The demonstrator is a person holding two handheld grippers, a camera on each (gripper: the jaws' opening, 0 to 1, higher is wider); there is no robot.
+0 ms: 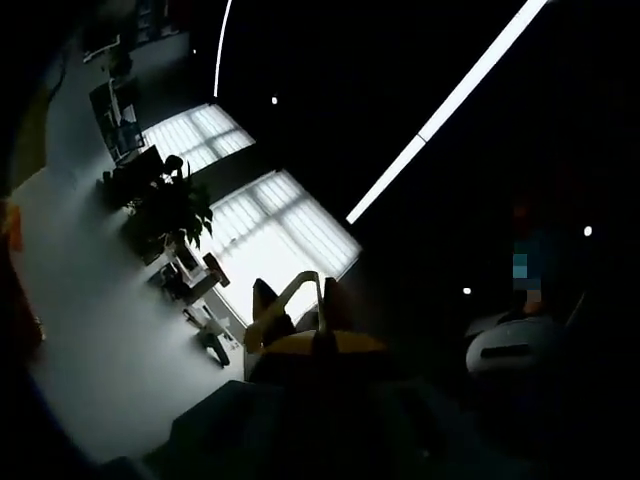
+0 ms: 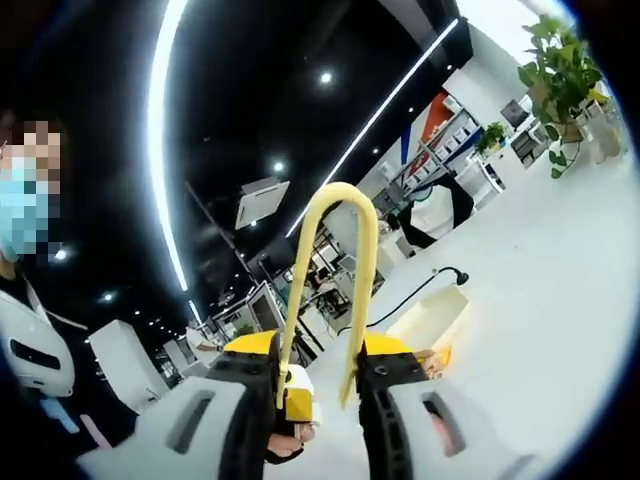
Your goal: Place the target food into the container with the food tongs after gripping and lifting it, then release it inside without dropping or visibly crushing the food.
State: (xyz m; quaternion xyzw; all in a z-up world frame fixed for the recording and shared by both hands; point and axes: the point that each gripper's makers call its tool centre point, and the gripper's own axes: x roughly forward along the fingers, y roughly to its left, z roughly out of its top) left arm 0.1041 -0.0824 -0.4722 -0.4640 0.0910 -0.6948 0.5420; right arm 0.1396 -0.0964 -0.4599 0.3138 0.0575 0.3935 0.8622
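The right tongs (image 2: 318,392) are pointing up and away across the room, the yellow loop arching from one jaw to the other with its bend at the far end and its two arms standing a little apart, gripping nothing. In the left gripper view, the left tongs (image 1: 300,305) are tilting up toward dark ceiling and bright windows (image 1: 270,225); their yellow loop is dimly lit, and whether they are parted I cannot tell.
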